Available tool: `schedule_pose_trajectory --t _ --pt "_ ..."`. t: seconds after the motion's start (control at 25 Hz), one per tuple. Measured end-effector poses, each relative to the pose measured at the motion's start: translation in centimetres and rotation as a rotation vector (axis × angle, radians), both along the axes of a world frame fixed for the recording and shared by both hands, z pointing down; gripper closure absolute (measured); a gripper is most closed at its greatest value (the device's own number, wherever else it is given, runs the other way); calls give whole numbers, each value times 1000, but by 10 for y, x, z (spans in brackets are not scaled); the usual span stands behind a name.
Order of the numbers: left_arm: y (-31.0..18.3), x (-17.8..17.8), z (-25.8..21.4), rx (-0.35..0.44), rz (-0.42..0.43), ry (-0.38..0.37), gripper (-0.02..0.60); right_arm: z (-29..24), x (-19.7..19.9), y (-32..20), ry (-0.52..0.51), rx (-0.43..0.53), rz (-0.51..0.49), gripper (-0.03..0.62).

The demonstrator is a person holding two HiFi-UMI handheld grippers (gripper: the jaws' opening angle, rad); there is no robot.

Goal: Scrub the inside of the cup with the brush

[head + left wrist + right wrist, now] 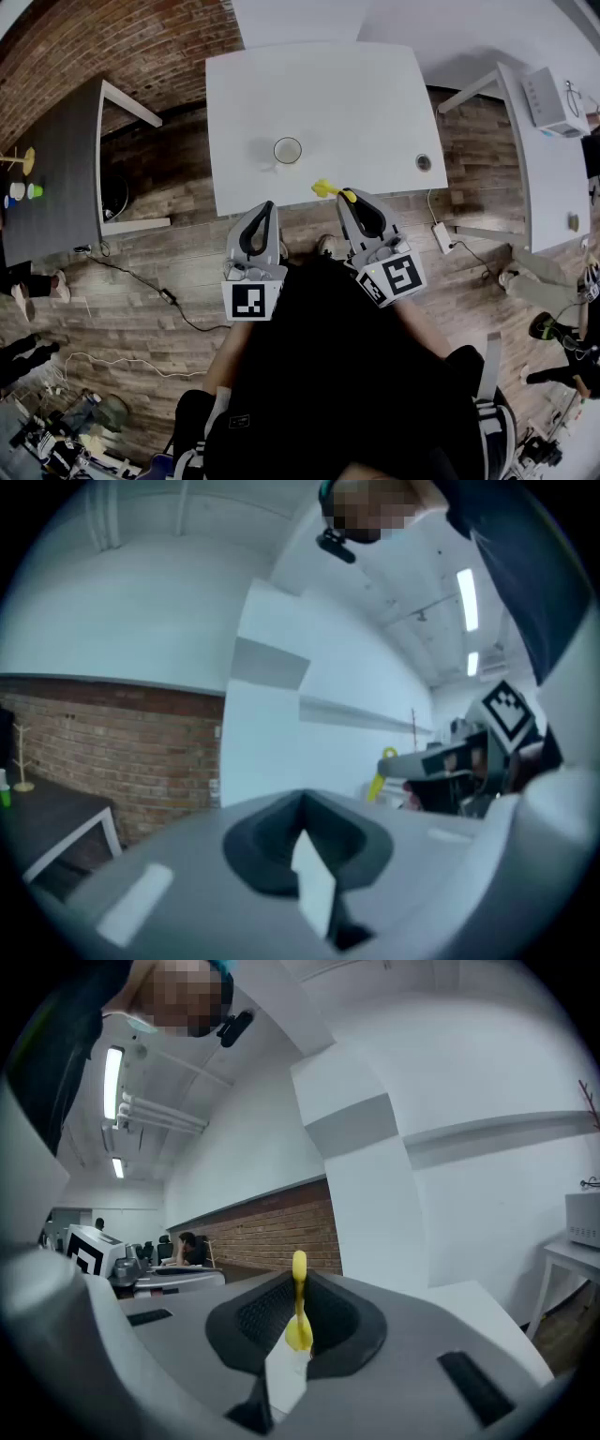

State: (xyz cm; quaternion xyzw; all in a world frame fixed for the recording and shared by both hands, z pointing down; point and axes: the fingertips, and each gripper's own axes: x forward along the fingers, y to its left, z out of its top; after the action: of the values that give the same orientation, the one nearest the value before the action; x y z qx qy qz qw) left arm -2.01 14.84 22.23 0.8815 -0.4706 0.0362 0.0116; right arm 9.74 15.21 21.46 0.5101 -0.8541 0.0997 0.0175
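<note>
Nearest, the left hand-held gripper (264, 211) is closed and empty; the right hand-held gripper (351, 197) pinches a yellow brush (324, 188) by its thin handle. Farther off, the cup (288, 150) stands unheld on the desk (366, 103). Scrubbing might tip it, or twist the brush loose.

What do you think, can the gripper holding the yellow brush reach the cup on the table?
Probably yes. The right gripper, shut on the yellow brush, is at the near edge of the white table. The cup stands a little ahead, to its left, mouth up, with only bare tabletop between them.
</note>
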Motion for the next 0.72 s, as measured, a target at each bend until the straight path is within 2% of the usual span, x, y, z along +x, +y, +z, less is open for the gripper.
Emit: schedule_pose_trajectory --t 0.28,0.4,0.72 --pt "0 0 -2 -9 -11 27 580 0 0 1 -1 2 -1 562" --pt "3 1 3 -32 -8 14 580 0 0 2 -3 3 -1 562" --pt "7 10 -3 -5 -15 10 580 -5 11 5 -45 -2 -14 562"
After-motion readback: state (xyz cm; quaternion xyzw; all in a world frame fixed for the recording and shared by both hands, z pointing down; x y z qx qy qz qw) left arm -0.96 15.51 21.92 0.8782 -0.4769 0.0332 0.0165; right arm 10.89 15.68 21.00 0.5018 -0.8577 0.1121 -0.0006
